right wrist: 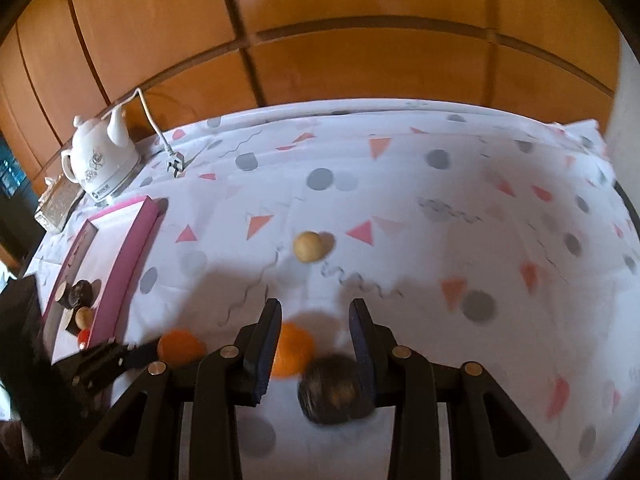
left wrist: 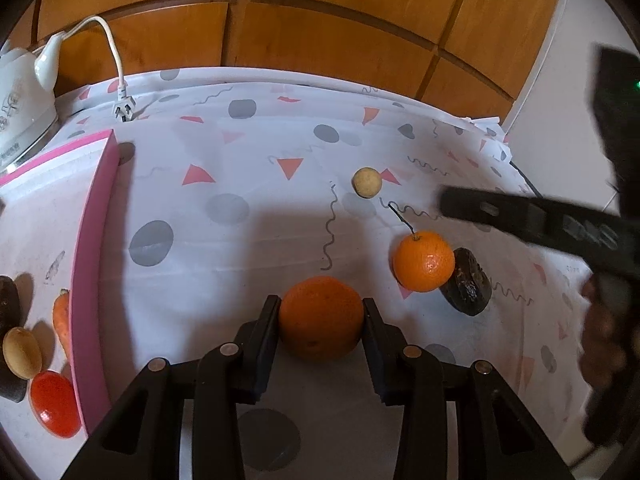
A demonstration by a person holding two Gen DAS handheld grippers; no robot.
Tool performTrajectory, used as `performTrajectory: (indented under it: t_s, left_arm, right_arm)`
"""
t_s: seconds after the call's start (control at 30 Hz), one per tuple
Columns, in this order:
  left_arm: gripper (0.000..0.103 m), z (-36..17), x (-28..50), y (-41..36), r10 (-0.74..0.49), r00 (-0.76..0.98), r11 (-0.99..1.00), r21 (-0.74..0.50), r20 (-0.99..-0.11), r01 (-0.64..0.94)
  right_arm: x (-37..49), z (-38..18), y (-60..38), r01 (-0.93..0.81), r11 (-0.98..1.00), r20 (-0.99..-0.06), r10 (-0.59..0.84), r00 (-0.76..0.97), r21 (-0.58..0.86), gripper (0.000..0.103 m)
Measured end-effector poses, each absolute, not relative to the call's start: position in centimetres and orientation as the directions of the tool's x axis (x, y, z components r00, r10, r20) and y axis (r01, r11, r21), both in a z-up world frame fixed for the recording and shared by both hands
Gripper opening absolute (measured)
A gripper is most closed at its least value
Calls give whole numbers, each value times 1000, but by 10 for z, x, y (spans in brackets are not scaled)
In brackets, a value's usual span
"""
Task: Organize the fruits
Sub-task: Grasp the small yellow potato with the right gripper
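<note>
Meanwhile, the left tool (left wrist: 321, 312) clamps a dimpled orange (left wrist: 321, 317) on the patterned worktop cloth (left wrist: 248, 248), a judged pick-up bound for the pink-rimmed tray (left wrist: 94, 264), where a glossy red fruit (left wrist: 54, 404) already lies. The right tool (right wrist: 316, 320), fingers spread and gripping nothing, hovers over a stemmed mandarin (left wrist: 424, 262) and a dark, wrinkled avocado (left wrist: 466, 286). Next comes a lift and a carry left over the rim.
</note>
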State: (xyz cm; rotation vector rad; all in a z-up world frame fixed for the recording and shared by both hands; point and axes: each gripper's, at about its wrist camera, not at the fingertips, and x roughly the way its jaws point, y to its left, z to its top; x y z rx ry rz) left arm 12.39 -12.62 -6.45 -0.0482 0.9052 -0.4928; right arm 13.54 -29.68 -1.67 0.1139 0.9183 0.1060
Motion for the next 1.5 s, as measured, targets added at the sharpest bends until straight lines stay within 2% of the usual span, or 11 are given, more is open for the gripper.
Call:
performTrajectory:
  t_s: [0.3, 0.33, 0.37, 0.5, 0.93, 1.1, 1.5]
  left_arm:
    - [41, -65, 124, -123, -447, 517, 883, -271, -730, 382]
    - [41, -65, 124, -123, -449, 517, 883, -272, -729, 382]
    - [41, -65, 124, -122, -451, 517, 882, -275, -728, 382]
    - [41, -64, 124, -122, -452, 518, 882, -277, -726, 381]
    - [39, -56, 121, -129, -405, 515, 899, -226, -755, 375]
    - [39, -49, 115, -125, -391, 513, 907, -226, -764, 356]
    - [39, 9, 80, -102, -386, 610, 914, -196, -692, 356]
  right_arm:
    - [205, -45, -285, -48, 988, -837, 149, 527, 146, 35]
    - [211, -48, -284, -48, 988, -844, 151, 515, 148, 34]
    - [216, -53, -281, -53, 989, -855, 148, 498, 141, 27]
    - [216, -55, -272, -81, 993, -857, 111, 504, 81, 25]
    - [138, -12, -326, 86, 995, -783, -12, 622, 53, 25]
    - [92, -26, -342, 134, 990, -808, -54, 586, 31, 25]
    - [44, -54, -333, 185, 981, -836, -51, 546, 61, 25]
